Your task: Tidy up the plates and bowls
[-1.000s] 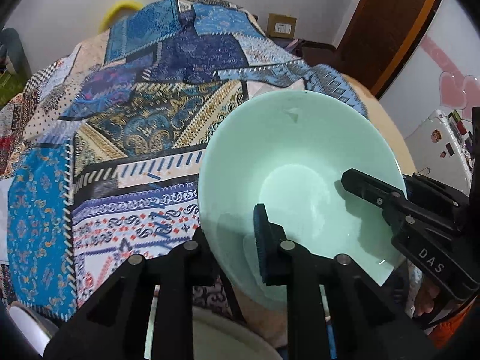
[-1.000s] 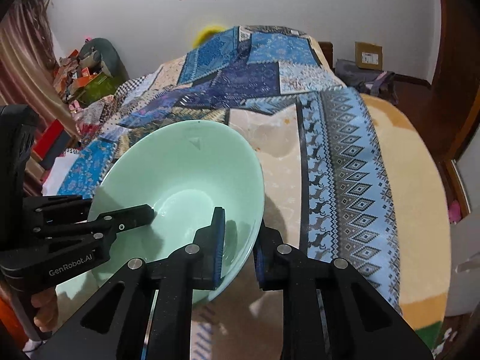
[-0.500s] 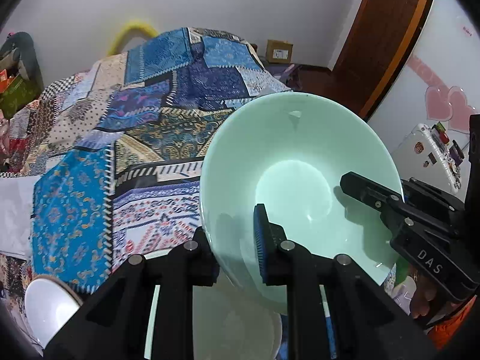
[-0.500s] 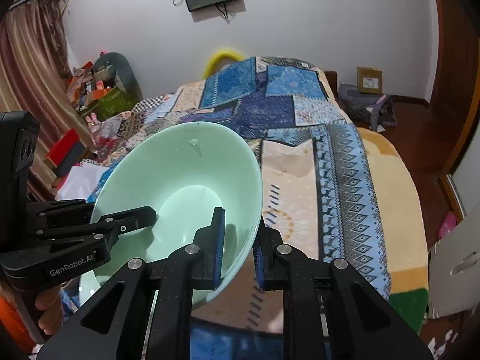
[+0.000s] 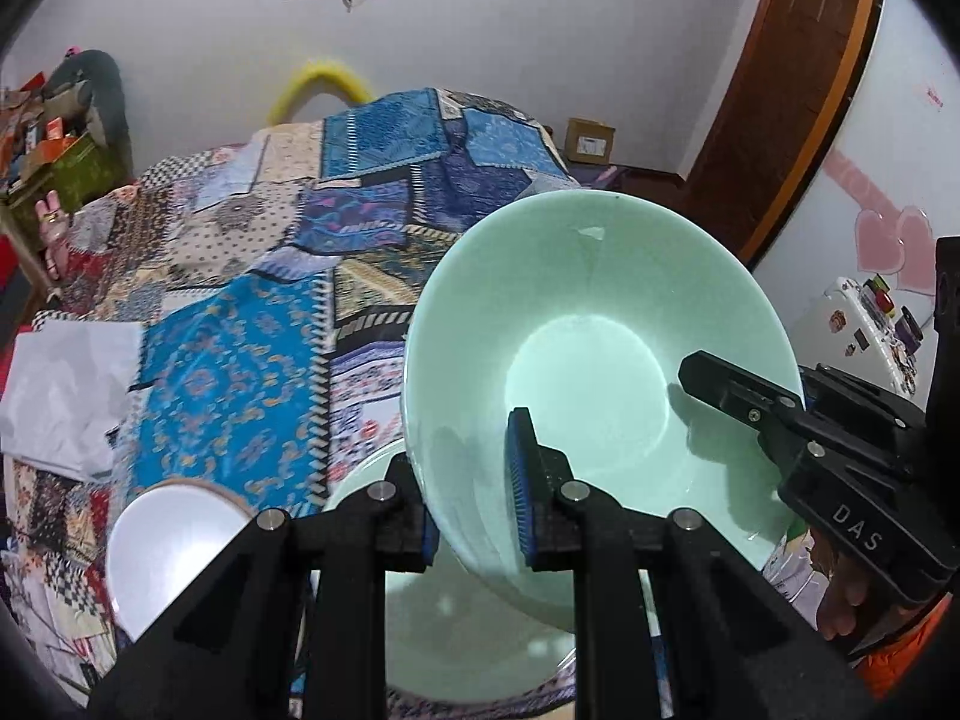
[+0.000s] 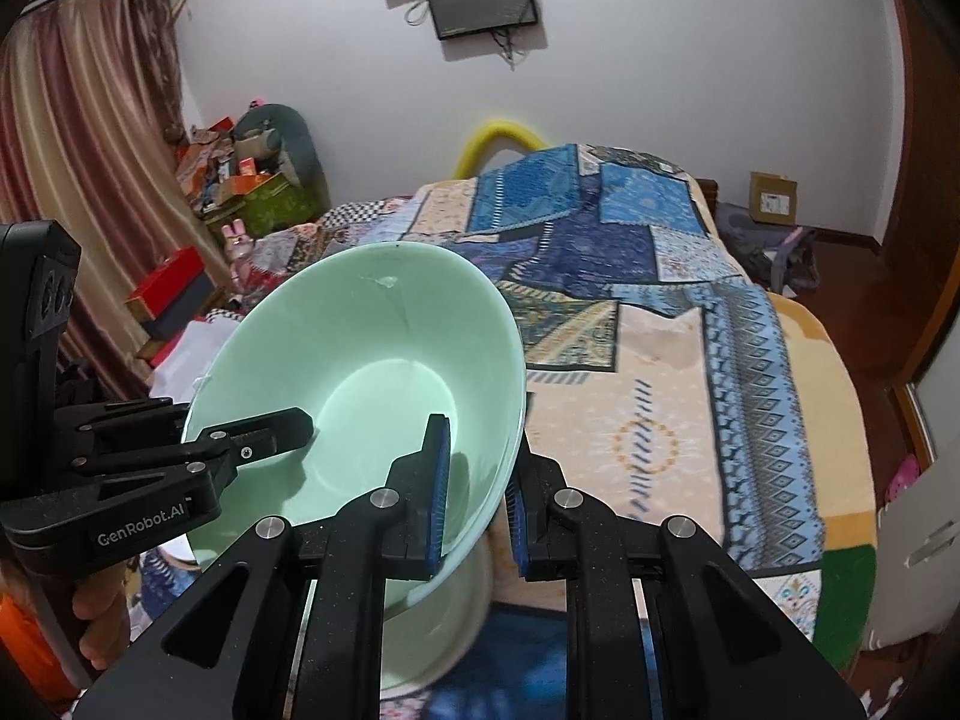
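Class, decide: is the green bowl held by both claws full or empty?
Empty: the green bowl shows a bare pale bottom, with nothing inside except the fingers clamping its rim.

Both hand-held grippers — left [image 5: 474, 489], right [image 5: 714, 384] — clamp the mint bowl [image 5: 594, 360].

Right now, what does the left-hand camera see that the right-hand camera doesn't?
Only the left wrist view shows a white bowl at lower left and a fridge with magnets at right. Only the right wrist view shows curtains and a red box. Both show the mint-green bowl pinched at opposite rims by the left gripper and right gripper, a second green bowl beneath, and the patchwork blanket.
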{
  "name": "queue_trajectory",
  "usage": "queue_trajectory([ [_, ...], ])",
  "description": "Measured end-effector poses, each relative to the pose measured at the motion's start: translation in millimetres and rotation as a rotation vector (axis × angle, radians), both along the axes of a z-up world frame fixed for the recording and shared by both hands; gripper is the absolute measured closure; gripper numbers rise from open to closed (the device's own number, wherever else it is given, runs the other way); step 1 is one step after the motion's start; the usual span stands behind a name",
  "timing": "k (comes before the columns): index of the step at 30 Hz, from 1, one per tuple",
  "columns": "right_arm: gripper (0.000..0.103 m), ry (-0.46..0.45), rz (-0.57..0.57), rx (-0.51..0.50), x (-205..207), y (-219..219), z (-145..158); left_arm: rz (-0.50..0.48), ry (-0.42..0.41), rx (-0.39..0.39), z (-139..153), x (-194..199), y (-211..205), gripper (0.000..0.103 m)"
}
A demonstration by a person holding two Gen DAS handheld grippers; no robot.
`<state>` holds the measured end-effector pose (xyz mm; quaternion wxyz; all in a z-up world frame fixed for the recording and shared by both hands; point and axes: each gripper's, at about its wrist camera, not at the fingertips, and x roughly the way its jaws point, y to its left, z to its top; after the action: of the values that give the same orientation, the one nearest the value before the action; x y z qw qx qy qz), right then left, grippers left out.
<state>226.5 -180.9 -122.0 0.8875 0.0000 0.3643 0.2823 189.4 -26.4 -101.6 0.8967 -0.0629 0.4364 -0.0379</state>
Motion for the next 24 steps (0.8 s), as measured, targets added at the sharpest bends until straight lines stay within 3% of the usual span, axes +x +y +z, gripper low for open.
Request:
queue_trajectory([
  [13, 0.087, -0.002, 0.103, -0.012, -31.0, 61.5, -5.0, 0.092, -0.001, -0.023, -2.9, -52.0, 68.2, 0.084],
  [24, 0.087, 0.058, 0.211, 0.004, -43.2, 112.7, -28.3, 0.173, 0.025, -0.004, -17.0, -84.7, 121.8, 0.084],
])
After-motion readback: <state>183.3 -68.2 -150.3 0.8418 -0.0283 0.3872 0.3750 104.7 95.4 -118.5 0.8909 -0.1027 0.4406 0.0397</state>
